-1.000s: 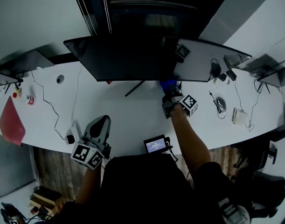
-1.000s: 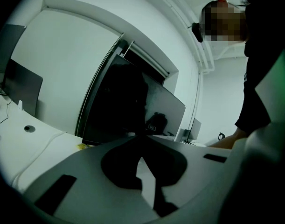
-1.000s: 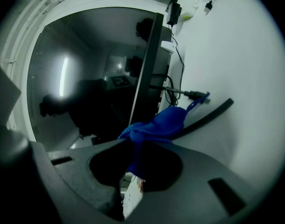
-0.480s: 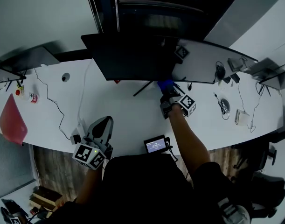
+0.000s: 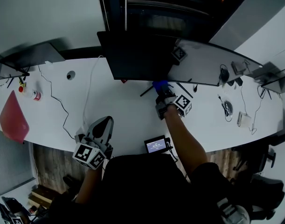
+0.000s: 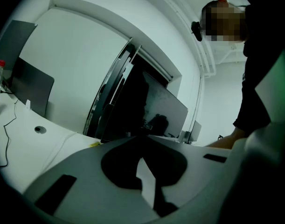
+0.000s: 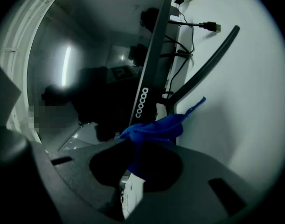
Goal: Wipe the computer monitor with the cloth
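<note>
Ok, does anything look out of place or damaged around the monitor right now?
Nothing looks spilled or broken. Only oddity: a cable plug lies loose on the desk by the monitor stand, connected to nothing. The blue cloth is bunched in the right claw.

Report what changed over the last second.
The right gripper, shut on the blue cloth, slid left along the lower edge of the monitor, toward the stand leg. The left gripper stayed by the near edge of the desk, shut and empty.
</note>
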`<action>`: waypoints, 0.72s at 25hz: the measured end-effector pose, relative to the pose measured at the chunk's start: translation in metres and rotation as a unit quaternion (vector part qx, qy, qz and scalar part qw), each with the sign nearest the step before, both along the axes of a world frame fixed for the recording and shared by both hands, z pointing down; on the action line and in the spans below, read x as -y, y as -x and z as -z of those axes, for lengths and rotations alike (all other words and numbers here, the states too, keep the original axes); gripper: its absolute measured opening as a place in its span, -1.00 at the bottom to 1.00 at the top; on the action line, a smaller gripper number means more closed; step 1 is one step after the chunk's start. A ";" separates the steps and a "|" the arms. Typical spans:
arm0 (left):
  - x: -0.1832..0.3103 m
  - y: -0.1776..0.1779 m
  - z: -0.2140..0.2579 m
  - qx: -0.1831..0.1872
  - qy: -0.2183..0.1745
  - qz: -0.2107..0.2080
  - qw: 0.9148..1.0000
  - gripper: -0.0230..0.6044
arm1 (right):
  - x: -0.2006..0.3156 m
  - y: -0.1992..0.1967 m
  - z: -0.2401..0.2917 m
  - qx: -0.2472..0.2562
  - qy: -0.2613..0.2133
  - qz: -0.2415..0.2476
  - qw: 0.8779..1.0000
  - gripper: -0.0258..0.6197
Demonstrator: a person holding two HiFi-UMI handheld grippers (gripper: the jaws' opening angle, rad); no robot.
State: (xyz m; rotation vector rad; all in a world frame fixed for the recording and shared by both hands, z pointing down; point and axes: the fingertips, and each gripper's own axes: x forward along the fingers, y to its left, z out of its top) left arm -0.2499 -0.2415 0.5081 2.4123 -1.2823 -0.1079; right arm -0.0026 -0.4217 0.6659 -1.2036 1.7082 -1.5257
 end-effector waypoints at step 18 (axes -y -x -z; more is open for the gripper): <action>0.003 0.038 -0.005 -0.013 -0.006 0.021 1.000 -0.95 | 0.006 0.093 0.003 -0.005 0.004 0.058 0.998 -0.73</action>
